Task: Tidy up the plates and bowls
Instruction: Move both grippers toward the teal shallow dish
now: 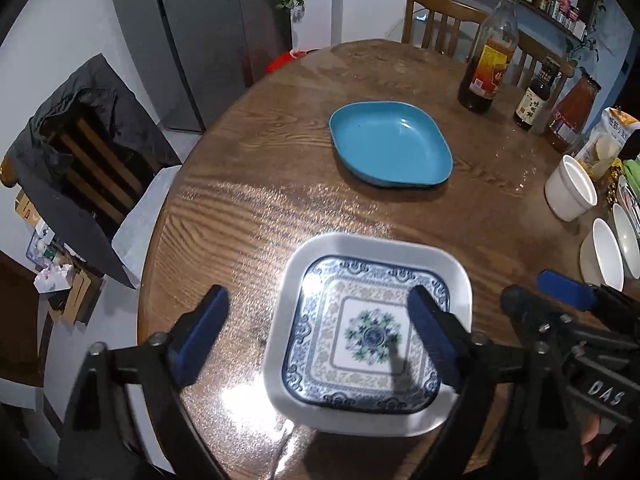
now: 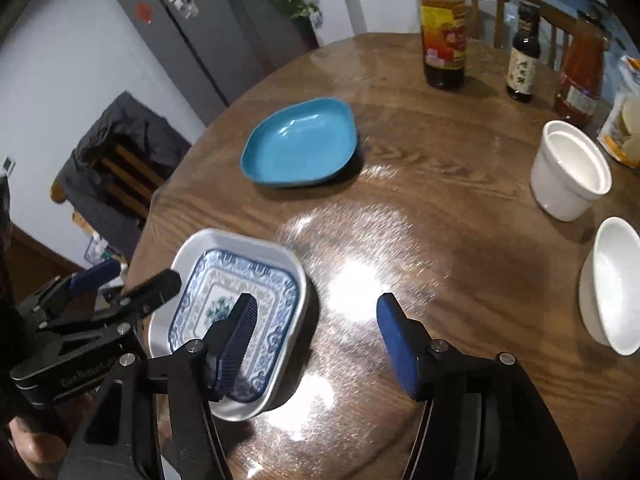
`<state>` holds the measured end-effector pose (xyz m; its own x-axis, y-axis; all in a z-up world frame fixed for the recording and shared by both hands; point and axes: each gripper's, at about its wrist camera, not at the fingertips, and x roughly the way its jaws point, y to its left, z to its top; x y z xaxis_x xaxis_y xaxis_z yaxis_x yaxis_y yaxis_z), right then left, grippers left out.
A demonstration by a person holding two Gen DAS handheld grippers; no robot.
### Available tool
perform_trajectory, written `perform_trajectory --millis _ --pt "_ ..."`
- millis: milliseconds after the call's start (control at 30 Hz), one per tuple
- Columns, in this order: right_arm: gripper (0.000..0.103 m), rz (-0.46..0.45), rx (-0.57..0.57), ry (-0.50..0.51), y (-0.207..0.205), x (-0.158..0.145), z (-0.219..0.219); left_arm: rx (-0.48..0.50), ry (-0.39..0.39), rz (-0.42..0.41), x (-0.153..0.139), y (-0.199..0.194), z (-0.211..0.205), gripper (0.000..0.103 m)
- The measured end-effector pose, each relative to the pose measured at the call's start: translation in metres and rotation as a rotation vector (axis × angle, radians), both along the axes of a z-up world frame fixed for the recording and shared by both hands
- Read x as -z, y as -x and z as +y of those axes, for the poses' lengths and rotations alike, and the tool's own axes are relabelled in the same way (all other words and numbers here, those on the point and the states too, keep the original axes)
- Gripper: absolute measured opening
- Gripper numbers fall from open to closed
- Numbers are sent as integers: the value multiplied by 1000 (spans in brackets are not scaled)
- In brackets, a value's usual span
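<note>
Two grippers are in your hands, both spread wide and grasping nothing. Your left gripper (image 1: 318, 330) straddles the near left edge of the square patterned plate (image 1: 370, 332), one blue pad over the bare wood, the other over the plate's painted centre; whether either pad touches the plate you cannot tell. Your right gripper (image 2: 316, 334) hangs over open wood just to the right of that same plate (image 2: 248, 280), its left pad overlapping the plate's blue border in view. The plate sits at about 6 o'clock on the round wooden table (image 1: 280, 152), near the edge. The blue dish (image 1: 390, 144) lies toward the centre, at 12 o'clock from the plate and well apart from it. At 3 o'clock stand a white cup (image 2: 570, 170) and a white bowl (image 2: 610, 284), side by side. Three sauce bottles (image 2: 444, 36) line the far rim around 1 o'clock
</note>
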<state>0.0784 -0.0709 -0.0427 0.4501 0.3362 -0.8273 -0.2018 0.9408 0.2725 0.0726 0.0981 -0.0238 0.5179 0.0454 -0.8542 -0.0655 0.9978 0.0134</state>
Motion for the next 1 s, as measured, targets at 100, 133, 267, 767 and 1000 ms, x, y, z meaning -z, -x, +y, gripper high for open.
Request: perform_trajectory --millis 100,133,267,767,1000 --pt "64 -10 33 -6 -7 -7 -11 -4 -3 -6 -3 -9 -3 102" --pt "64 -13 41 -7 -9 -8 -13 -5 -1 -5 -4 -13 -4 102" --pt "64 -21 72 9 -23 -15 -21 -7 9 -2 -5 -26 -6 103" --pt "71 0 102 83 -105 -13 -10 -47 19 65 10 -113 2 103" --pt "71 20 102 78 -135 -5 3 -44 25 85 21 -137 6 101"
